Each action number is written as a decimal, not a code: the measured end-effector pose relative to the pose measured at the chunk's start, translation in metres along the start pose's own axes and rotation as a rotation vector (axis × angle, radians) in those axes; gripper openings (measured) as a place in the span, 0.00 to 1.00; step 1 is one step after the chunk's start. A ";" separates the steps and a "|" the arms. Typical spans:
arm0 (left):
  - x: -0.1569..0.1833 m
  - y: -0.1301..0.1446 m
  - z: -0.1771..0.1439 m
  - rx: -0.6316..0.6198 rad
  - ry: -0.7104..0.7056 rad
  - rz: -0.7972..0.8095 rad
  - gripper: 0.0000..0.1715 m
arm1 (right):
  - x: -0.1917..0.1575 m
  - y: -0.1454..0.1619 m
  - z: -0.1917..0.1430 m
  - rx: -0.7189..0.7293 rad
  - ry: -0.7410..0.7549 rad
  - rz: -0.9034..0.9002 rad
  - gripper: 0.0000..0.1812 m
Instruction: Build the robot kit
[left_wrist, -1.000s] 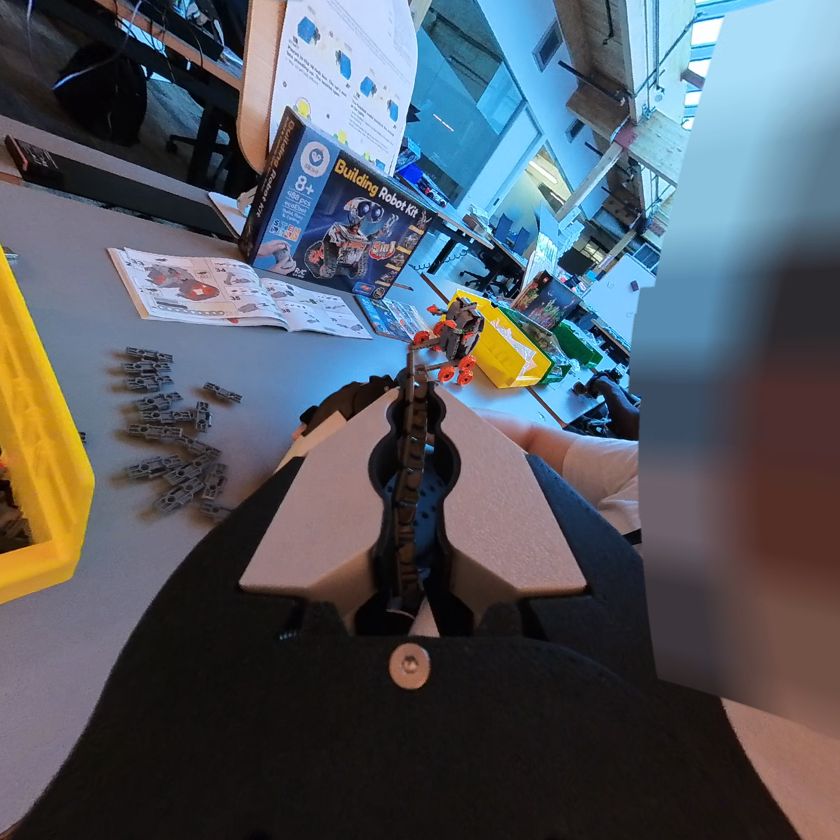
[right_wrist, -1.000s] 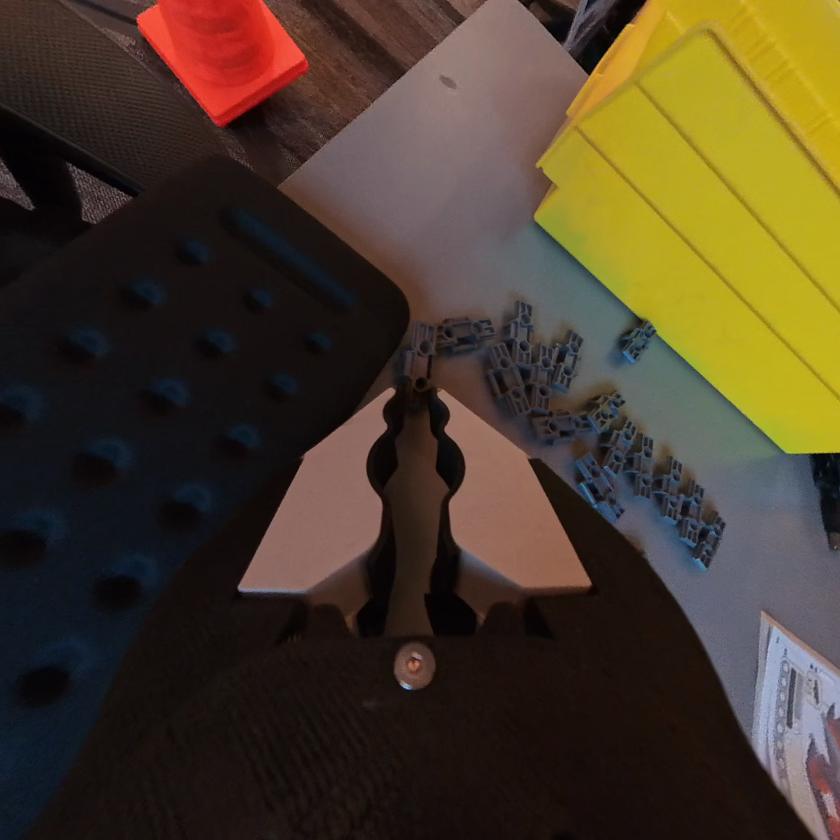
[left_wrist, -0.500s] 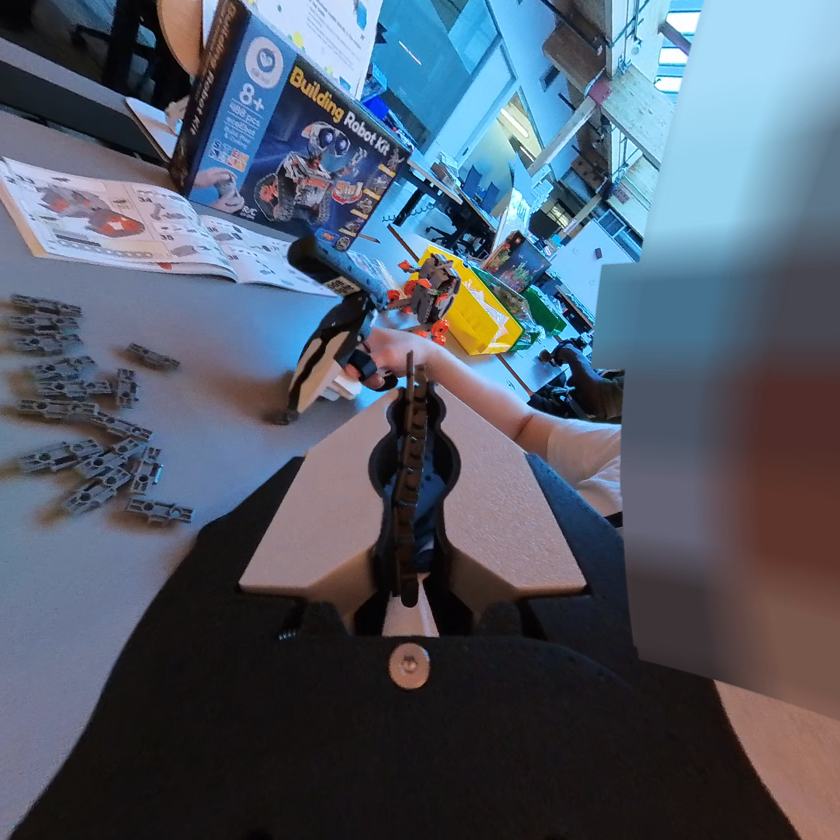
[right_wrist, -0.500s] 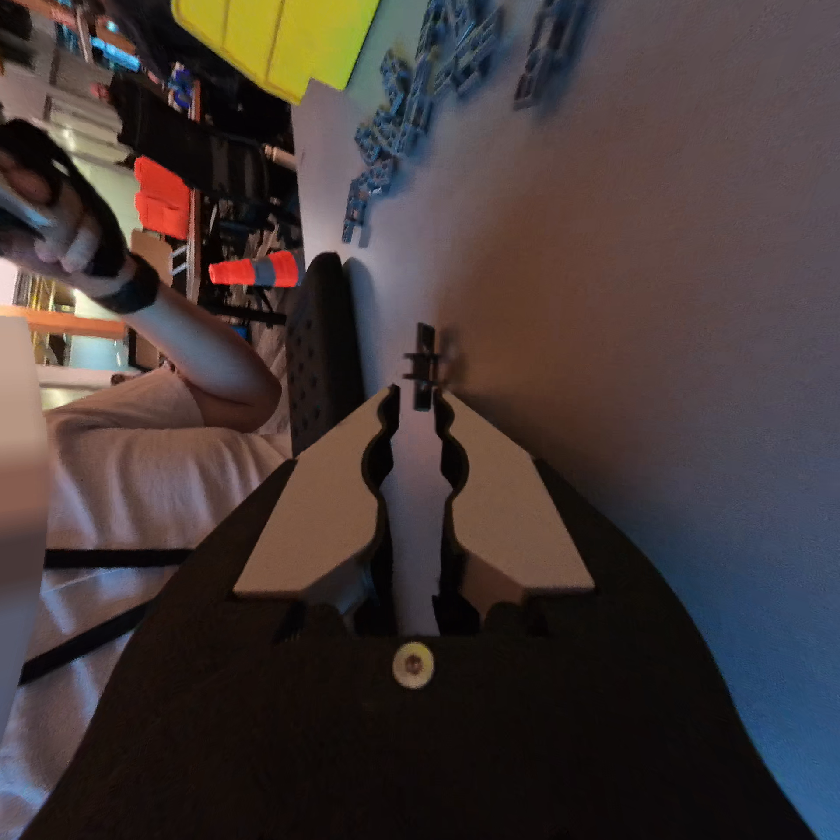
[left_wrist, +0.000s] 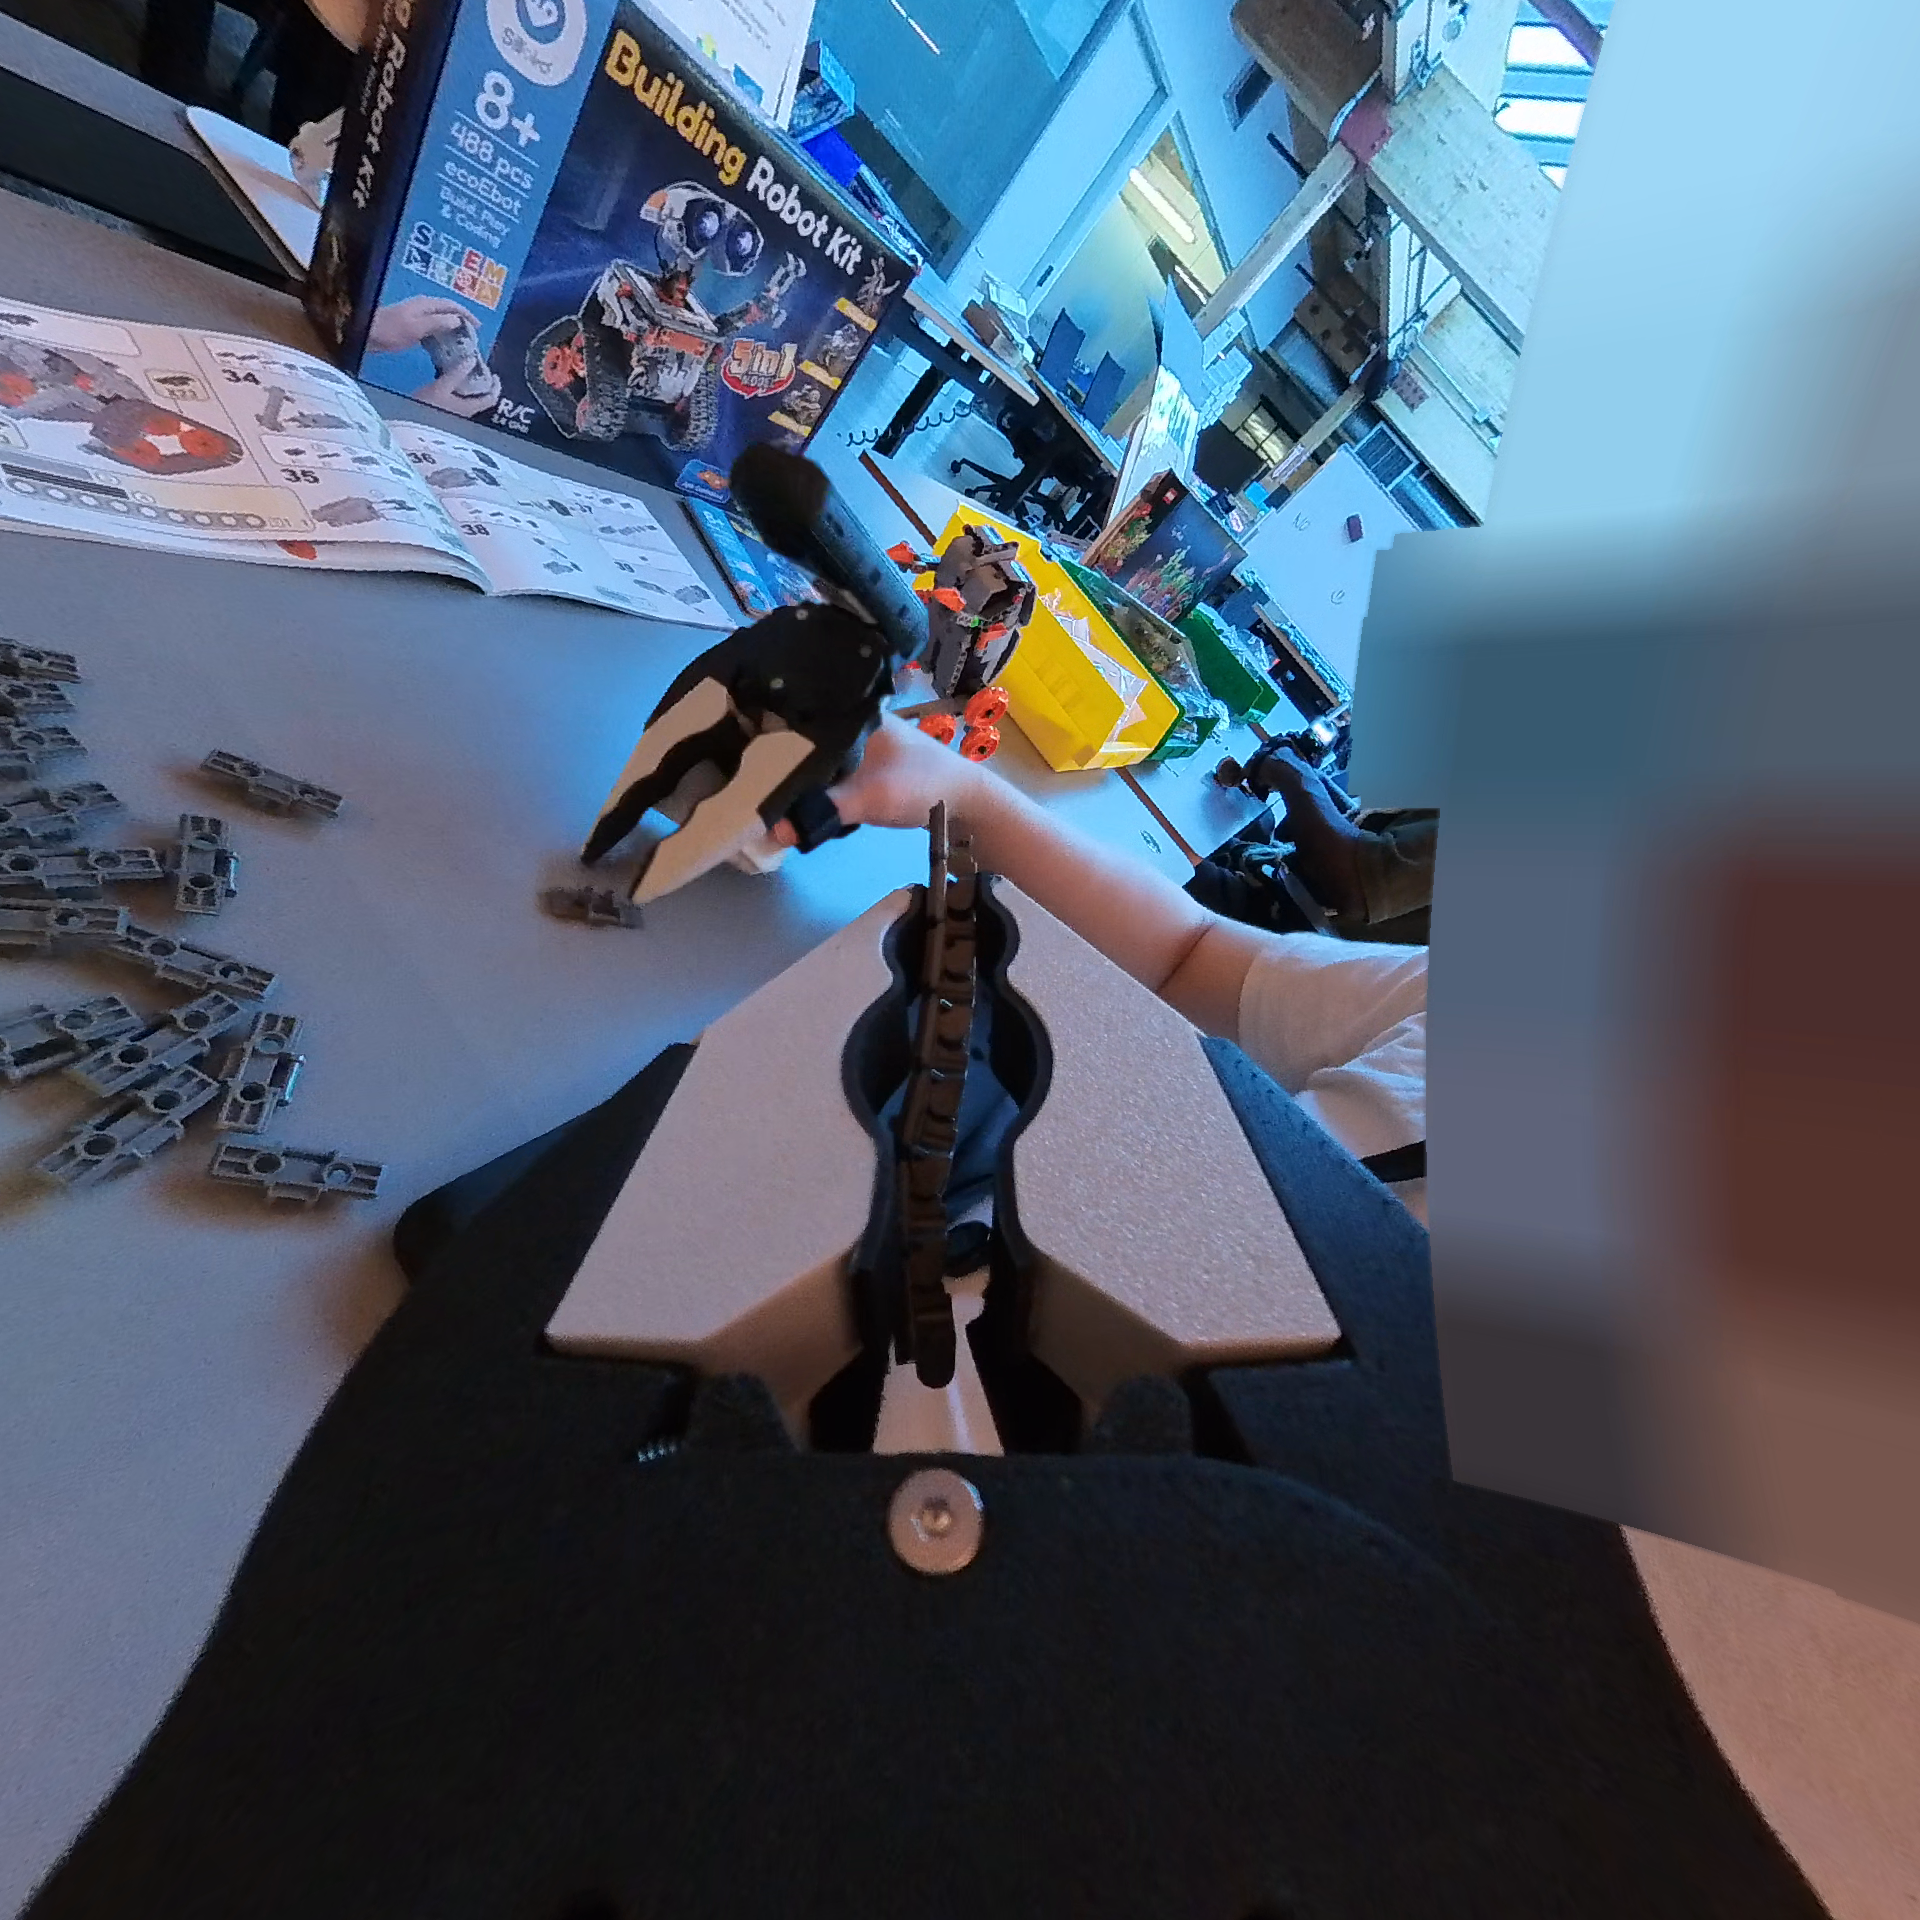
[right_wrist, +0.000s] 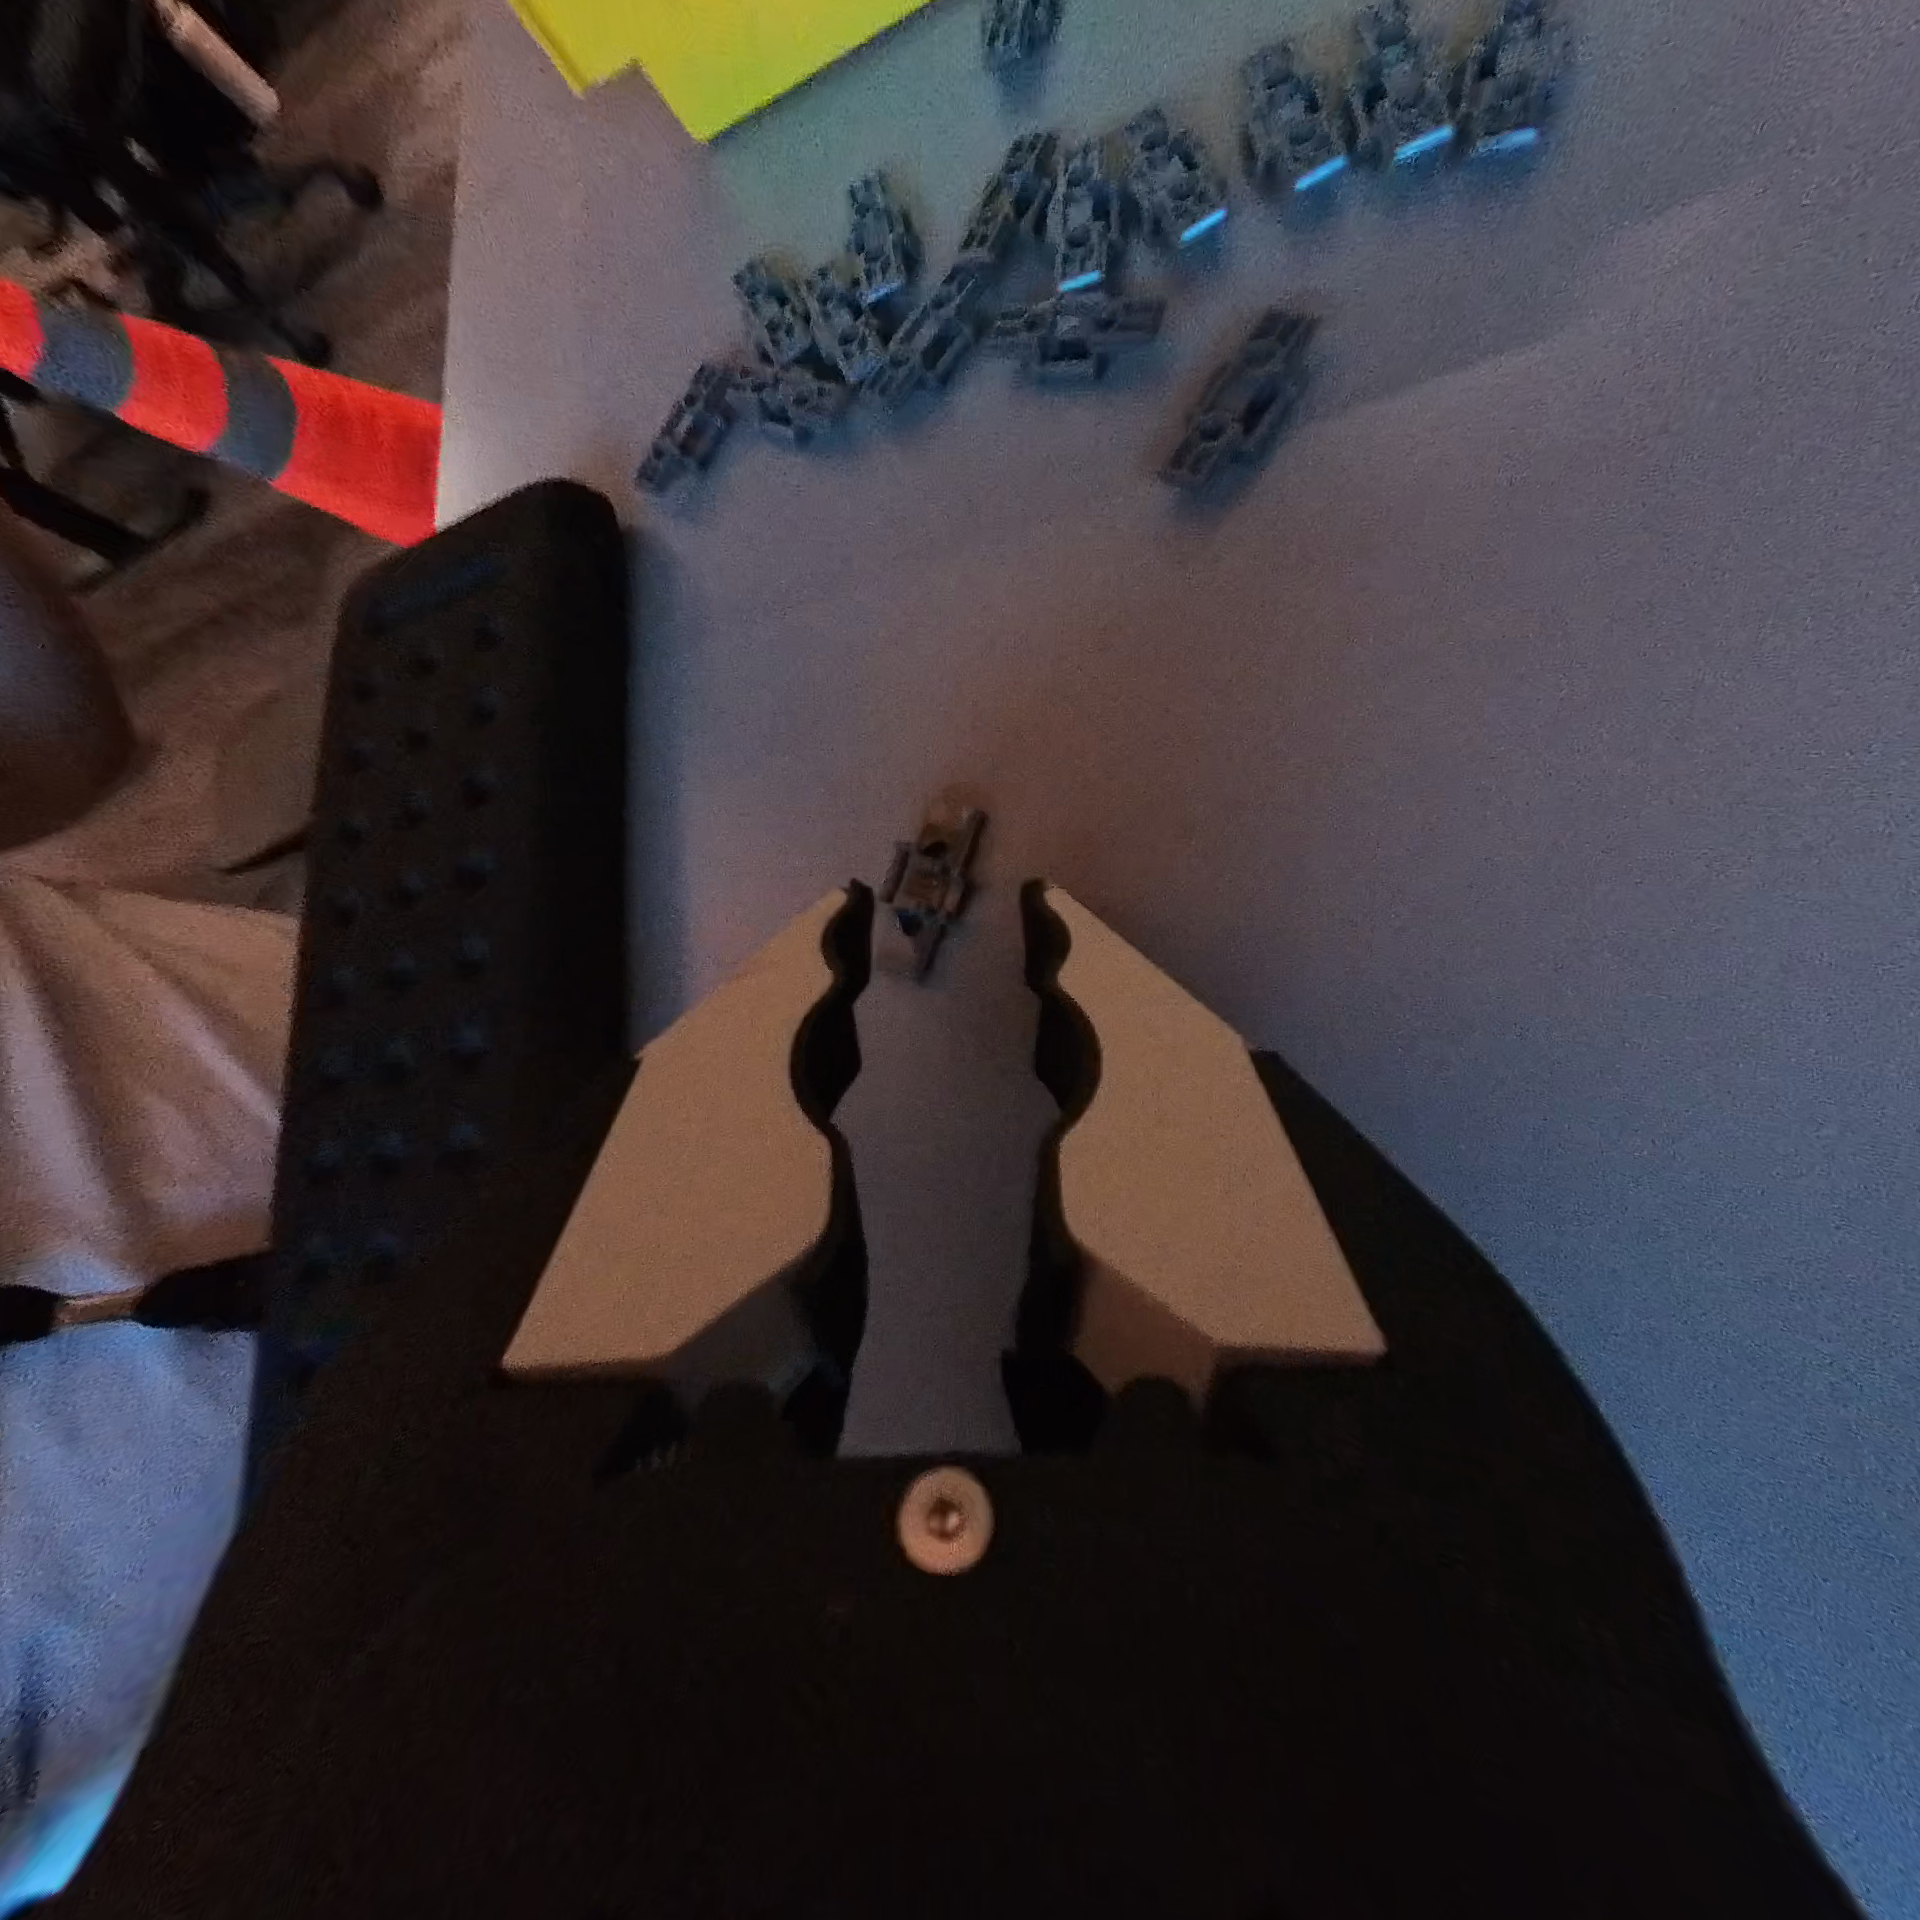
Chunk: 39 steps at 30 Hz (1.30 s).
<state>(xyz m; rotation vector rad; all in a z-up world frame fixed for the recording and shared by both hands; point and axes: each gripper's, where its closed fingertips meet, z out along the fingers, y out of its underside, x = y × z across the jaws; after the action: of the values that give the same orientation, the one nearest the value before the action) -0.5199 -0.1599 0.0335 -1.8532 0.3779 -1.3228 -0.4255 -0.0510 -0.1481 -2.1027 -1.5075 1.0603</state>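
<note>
Left hand-held gripper (left_wrist: 940, 894): foam-faced wedge fingers pinched narrow on a dark grey track chain (left_wrist: 935, 1101), a strip of small plastic links running lengthwise through the scalloped slot and poking out past the fingertips. Right hand-held gripper (right_wrist: 940, 904): fingers spread to a moderate gap, holding nothing, tips down at the matte grey bench (right_wrist: 1455, 727). A single grey track link (right_wrist: 930, 894) lies on the bench between the right fingertips, slightly skewed; contact with either fingertip can't be confirmed. In the left wrist view the same right hand-held gripper (left_wrist: 613, 883) shows as a black shell with pale wedge fingers, its tips at that link (left_wrist: 592, 904), well in from the bench edges. Loose pile of matching links (left_wrist: 135, 987) is scattered toward the left bench edge, flat pieces with round holes; same pile (right_wrist: 1039, 260) sits beyond the right fingertips, blurred. An open instruction booklet (left_wrist: 260, 457) lies flat toward the far side of the bench, with a glossy cardboard kit box (left_wrist: 582, 239) standing upright behind it. Farther back, a partly built grey model with orange wheels (left_wrist: 966, 644) stands beside a yellow plastic bin (left_wrist: 1081, 686). Corner of another yellow bin (right_wrist: 727, 52) is at the top of the right wrist view. An orange-and-grey striped cone (right_wrist: 208, 405) is off the bench, on the floor.
</note>
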 end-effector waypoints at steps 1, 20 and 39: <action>0.000 0.001 0.000 -0.003 0.000 0.001 0.04 | -0.002 0.004 0.001 -0.022 0.015 -0.078 0.15; -0.022 0.010 0.015 -0.043 -0.017 -0.074 0.03 | -0.017 0.004 0.014 -0.062 -0.262 -0.729 0.09; -0.044 0.047 0.078 -0.191 0.135 -0.233 0.04 | 0.059 0.092 -0.116 0.155 0.457 0.072 0.14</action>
<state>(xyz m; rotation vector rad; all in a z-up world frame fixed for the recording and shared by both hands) -0.4585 -0.1270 -0.0402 -2.0183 0.3782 -1.6240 -0.2703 -0.0146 -0.1529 -2.1155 -1.1017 0.6324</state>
